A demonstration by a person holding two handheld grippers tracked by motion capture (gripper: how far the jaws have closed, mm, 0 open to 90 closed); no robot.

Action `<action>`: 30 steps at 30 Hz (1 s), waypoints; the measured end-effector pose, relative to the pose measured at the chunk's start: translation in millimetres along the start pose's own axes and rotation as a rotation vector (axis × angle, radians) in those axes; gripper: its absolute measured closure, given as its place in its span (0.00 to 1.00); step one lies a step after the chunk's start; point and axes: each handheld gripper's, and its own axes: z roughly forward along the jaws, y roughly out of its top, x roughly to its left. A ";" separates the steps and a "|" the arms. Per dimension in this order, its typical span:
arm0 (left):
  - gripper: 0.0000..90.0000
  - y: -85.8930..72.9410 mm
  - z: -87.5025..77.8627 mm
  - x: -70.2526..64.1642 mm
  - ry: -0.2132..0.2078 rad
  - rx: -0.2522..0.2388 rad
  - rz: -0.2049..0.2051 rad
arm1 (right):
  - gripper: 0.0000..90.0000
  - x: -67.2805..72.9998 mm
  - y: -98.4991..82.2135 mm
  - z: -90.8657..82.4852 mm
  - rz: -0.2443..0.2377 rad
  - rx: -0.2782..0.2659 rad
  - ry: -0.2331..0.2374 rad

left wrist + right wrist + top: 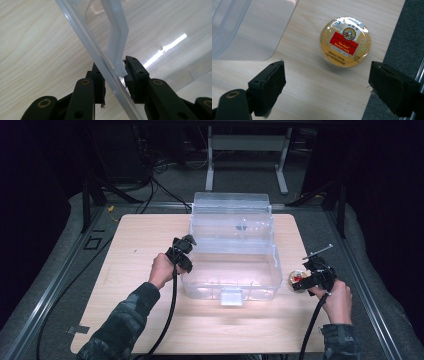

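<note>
Black pads of the right tool (327, 87) stand wide below a round tin (345, 41) labelled "Herbal Candy" on the worktop (317, 95), upper middle, while the left tool (115, 80) clamps the clear box's (232, 265) rim.

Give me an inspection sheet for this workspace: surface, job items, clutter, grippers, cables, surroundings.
Surface: light wooden table top, rounded corners, bare around the job's things.
Job's things: clear plastic box at centre, lid standing open at the back; round candy tin with red label lying flat on the table beside the box's right end.
Clutter: nothing seen.
Grippers: left gripper has its jaws on either side of the box's left rim, pads pressing it; right gripper is open, jaws wide, above the tin and not touching it.
Cables: one black cable trails from each gripper toward the table's near edge.
Surroundings: grey floor covering, white table frame behind, more cables on the floor.
</note>
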 end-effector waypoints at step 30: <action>0.08 -43.5 -76.9 47.5 -0.126 -0.158 0.077 | 0.10 -21.3 34.1 65.4 0.105 0.132 -0.014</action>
